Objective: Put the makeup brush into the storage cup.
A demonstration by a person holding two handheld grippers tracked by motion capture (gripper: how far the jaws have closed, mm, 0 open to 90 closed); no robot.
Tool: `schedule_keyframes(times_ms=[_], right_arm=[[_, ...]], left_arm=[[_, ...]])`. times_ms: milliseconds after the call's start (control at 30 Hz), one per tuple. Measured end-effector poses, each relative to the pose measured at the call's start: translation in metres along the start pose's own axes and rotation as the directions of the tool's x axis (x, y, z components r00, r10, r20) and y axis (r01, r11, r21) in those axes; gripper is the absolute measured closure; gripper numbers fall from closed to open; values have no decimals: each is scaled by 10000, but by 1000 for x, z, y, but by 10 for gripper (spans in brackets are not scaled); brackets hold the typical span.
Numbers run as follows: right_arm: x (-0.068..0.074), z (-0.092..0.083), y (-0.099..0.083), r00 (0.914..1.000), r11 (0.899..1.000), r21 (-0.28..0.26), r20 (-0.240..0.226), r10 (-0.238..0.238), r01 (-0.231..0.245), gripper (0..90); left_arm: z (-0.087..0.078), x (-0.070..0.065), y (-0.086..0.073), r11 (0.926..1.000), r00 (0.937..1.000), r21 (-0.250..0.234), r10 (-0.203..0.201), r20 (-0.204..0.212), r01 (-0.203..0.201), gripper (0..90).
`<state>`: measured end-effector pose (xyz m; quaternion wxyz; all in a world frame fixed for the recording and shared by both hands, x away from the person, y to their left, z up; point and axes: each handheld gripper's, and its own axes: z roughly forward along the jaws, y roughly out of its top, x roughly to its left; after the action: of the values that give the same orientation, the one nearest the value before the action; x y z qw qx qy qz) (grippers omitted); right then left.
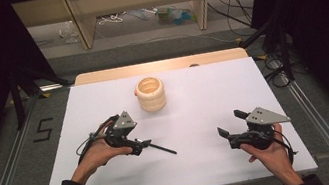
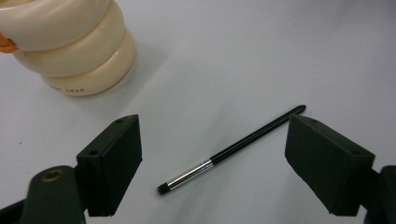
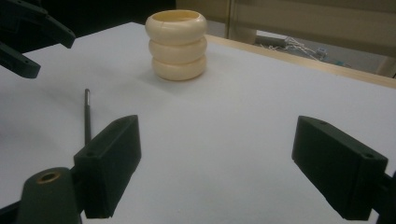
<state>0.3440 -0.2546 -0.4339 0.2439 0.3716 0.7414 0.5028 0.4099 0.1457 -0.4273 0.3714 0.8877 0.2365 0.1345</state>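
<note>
Left gripper (image 1: 147,144): your jaws stand wide apart with nothing between the pads; in the left gripper view they bracket the brush (image 2: 232,149) from either side, above it.
Brush: it lies flat on the white table (image 1: 205,166), bristles toward you, handle tip pointing to about 2 o'clock in the left gripper view. In the high view it sits just beyond your left gripper, at about 7 o'clock from the cream holder (image 1: 150,94) and well apart from it.
Right gripper (image 1: 231,123): your jaws are spread and empty, hovering over bare table at about 4 o'clock from the holder.
Risk, roll: the handle is thin, round and glossy, so if one pad meets it first, it probably skids or spins away.
Risk, table strike: the brush lies so low that closing too high misses it, while dropping too far likely drives your pads into the tabletop.
Risk, ferrule grip: clamping on the metal ferrule (image 2: 189,174) or bristles may let it pivot or splay the hairs; the black handle looks safer.
Risk, holder: if the brush goes into the holder, a tilted carry could catch its rim and tip it.
</note>
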Motion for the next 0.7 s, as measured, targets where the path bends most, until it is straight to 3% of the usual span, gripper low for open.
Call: schedule_keyframes(times_ms=[33,67,100,233,267,400,567,600,633,700], right_arm=[[0,0,0,10000,10000,38,-18,-10,10,168],[-1,1,0,9998,9997,-142,56,-213,214,169],[-1,0,0,9997,9997,37,45,-238,238,170],[0,-1,0,9999,9997,239,-98,-100,102,170],[-1,0,0,9997,9996,148,-57,-233,234,170],[0,2,0,9998,9998,20,-97,-190,190,170],[-1,3,-1,9994,9994,138,-128,-325,327,170],[-1,3,-1,9994,9995,128,-163,-295,297,170],[0,2,1,9994,9989,366,-205,-293,300,171],[0,5,-1,9989,9991,187,-251,-387,391,171]], left_arm=[[4,0,3,9994,9997,294,198,132,-202,187],[4,0,3,9994,9997,294,198,132,-202,187],[7,0,6,9983,9988,442,375,313,-388,192],[12,-3,9,9937,9958,857,678,607,-729,214],[13,-3,10,9890,9926,1082,927,789,-1010,214],[17,-6,13,9815,9855,1292,1268,1131,-1411,230],[26,-6,13,9788,9847,1538,1159,1302,-1355,229],[27,-4,14,9739,9829,1711,1273,1328,-1492,227],[29,-4,14,9759,9847,1683,1183,1278,-1391,218],[31,-3,17,9753,9840,1716,1166,1347,-1391,217]])
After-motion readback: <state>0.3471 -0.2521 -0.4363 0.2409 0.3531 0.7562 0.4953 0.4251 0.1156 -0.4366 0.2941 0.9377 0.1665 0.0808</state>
